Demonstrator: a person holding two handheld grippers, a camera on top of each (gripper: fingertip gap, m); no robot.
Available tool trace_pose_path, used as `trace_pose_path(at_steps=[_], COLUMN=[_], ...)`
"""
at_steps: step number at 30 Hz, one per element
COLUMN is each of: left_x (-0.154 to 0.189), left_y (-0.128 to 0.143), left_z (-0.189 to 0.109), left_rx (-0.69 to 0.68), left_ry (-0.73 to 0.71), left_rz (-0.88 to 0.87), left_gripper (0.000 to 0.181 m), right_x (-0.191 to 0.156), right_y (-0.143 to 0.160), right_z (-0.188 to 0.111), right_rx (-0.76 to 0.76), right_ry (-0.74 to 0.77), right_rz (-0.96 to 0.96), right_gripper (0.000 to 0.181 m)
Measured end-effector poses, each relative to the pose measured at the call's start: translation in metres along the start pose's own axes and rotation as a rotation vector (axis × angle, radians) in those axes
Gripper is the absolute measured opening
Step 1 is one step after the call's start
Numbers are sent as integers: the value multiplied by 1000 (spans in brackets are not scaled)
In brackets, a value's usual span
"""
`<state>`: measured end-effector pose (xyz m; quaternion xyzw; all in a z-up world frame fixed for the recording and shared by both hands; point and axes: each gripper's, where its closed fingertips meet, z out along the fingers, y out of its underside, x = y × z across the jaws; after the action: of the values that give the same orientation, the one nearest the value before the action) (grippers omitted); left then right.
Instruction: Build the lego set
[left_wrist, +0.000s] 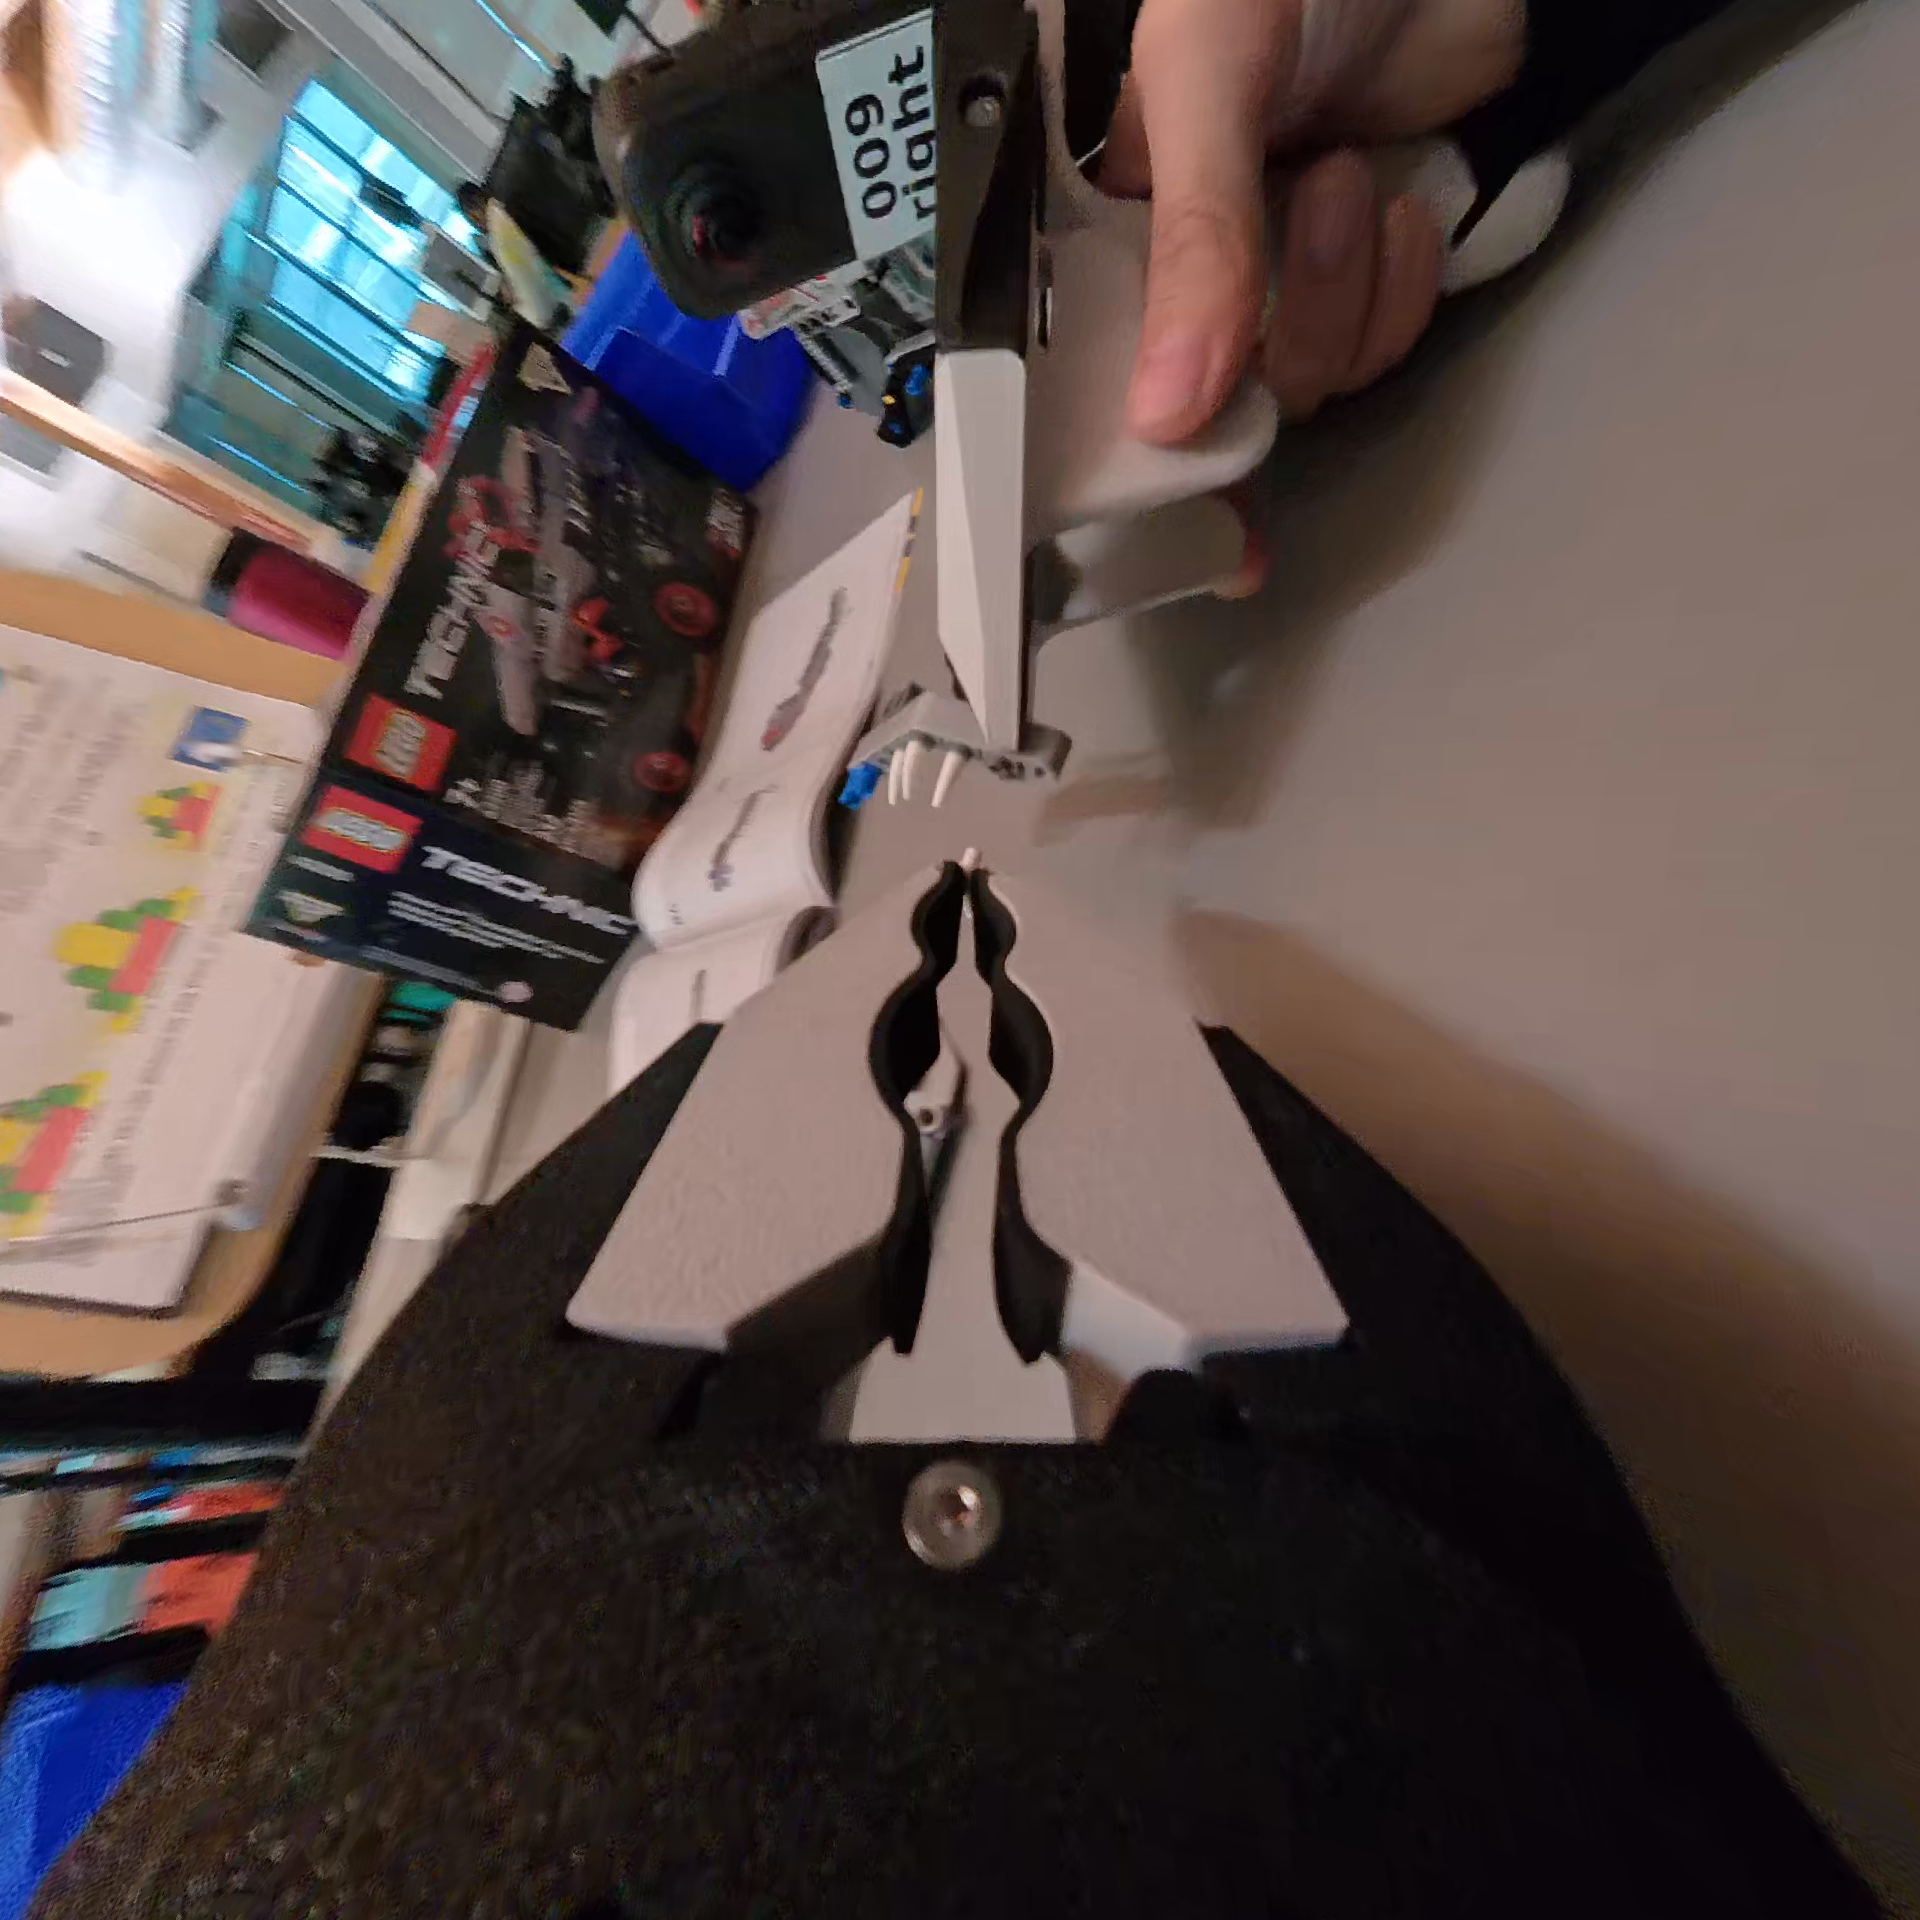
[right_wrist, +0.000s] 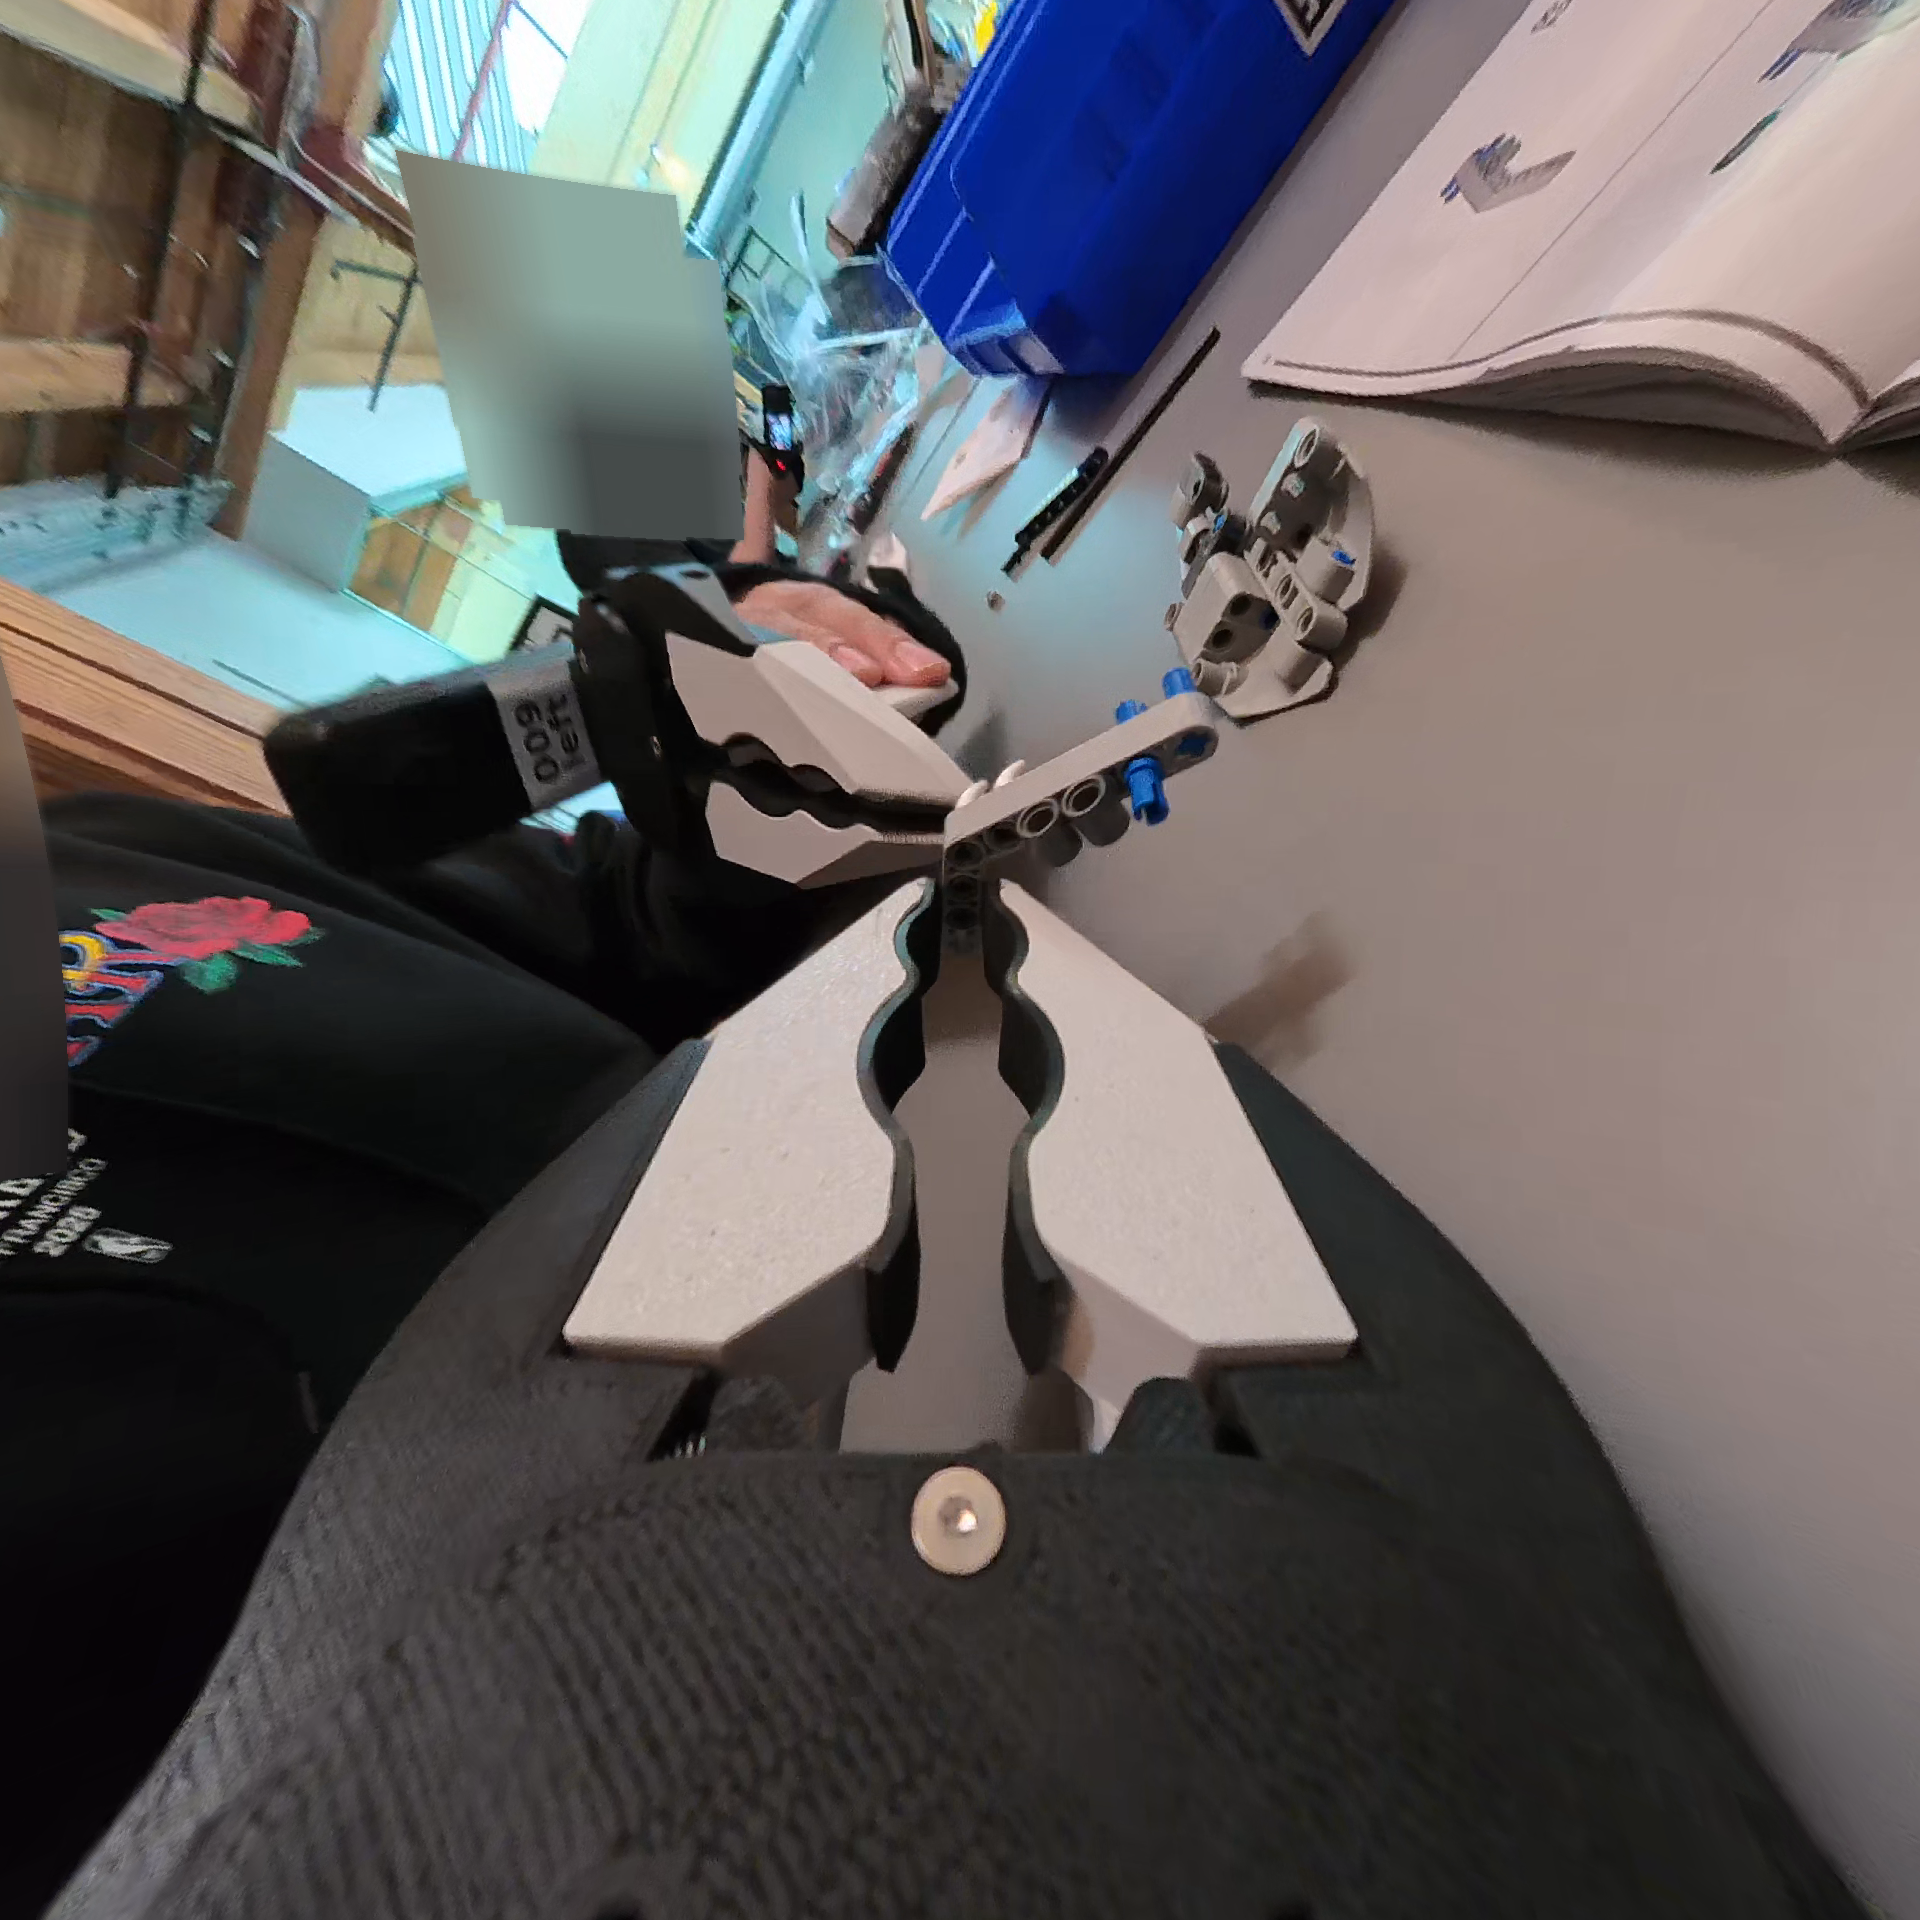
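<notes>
My right gripper (right_wrist: 961, 896) is shut on the end of a grey angled Lego beam (right_wrist: 1081, 779) with blue pins (right_wrist: 1143, 795), held above the grey table. In the left wrist view the right gripper (left_wrist: 1013, 743) comes down from above, and the beam (left_wrist: 935, 740) carries two white teeth (left_wrist: 925, 774). My left gripper (left_wrist: 961, 878) is shut on a small white tooth piece (left_wrist: 969, 857), just below the beam. In the right wrist view the left gripper (right_wrist: 961, 805) meets the beam at its bend, by the white teeth (right_wrist: 987, 784).
A grey Lego sub-assembly (right_wrist: 1268, 592) lies on the table (right_wrist: 1558, 1039) beyond the beam. An open instruction booklet (right_wrist: 1610, 260), a blue bin (right_wrist: 1091, 177) and a thin black axle (right_wrist: 1122, 447) lie farther back. The Lego box (left_wrist: 520, 665) stands left of the booklet (left_wrist: 790, 727). Less than 4 cm separates the two grippers' tips.
</notes>
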<state>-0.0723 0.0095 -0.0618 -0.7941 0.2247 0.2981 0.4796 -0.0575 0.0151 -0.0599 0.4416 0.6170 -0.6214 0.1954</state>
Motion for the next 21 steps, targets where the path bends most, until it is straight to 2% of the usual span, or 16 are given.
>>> trace_pose_path(at_steps=[5,9,14,21], left_x=[-15,-12,-13,-16], left_y=[-10,-20,-32,-41], left_z=[-8,-9,-14,-19], left_rx=[-22,-40,-55,-41], left_ry=[-191,-272,-370,-436], left_rz=[262,492,684,763], left_gripper=[0,0,0,0], right_x=[-17,-33,-35,-37], right_y=[-12,-16,-21,-19], right_z=[-4,-2,-7,-7], right_rx=[77,112,147,137], right_ry=[-148,-268,-299,-307], right_rz=[74,101,114,100], right_gripper=[5,6,6,6])
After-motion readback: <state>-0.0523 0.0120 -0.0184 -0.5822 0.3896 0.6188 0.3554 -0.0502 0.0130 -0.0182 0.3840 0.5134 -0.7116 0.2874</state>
